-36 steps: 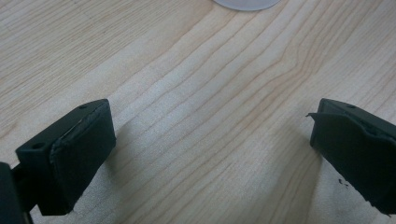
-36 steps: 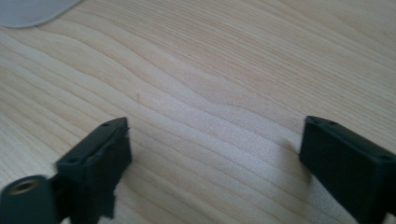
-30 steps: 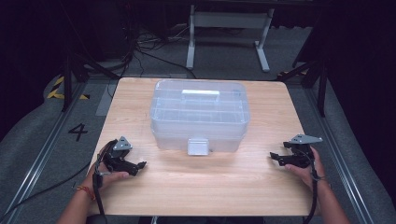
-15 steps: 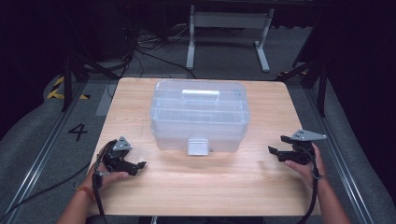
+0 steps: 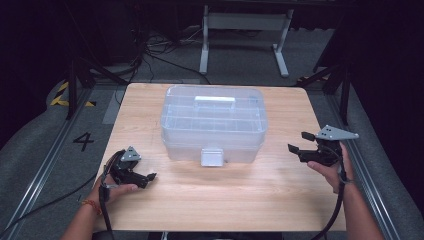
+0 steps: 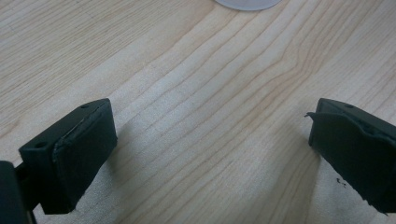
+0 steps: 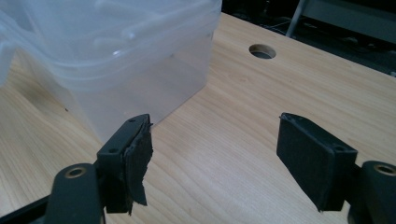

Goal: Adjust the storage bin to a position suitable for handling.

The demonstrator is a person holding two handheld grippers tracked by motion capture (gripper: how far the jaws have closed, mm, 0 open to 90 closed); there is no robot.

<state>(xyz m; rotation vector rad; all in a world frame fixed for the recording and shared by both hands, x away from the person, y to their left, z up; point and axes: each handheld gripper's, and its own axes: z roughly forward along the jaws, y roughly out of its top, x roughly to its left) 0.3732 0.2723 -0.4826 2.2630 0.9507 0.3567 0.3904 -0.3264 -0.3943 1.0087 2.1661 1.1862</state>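
A clear plastic storage box [image 5: 214, 124] with a lid, a white top handle [image 5: 215, 99] and a front latch [image 5: 211, 156] stands in the middle of the wooden table [image 5: 220, 195]. My left gripper [image 5: 145, 178] rests low near the table's front left, held in a hand, open over bare wood [image 6: 210, 135]. My right gripper [image 5: 299, 142] is raised a little at the right, open, with its jaws pointing toward the box's right end [image 7: 140, 70]. Nothing is between either pair of jaws.
A round hole [image 7: 262, 51] is cut in the tabletop beyond the box's corner. Behind the table are a white metal stand [image 5: 245, 30], dark cables [image 5: 150, 55] on grey floor, and a floor mark "4" [image 5: 83, 141] at the left.
My right gripper has lifted slightly and edged up and left toward the box. The left gripper has stayed put.
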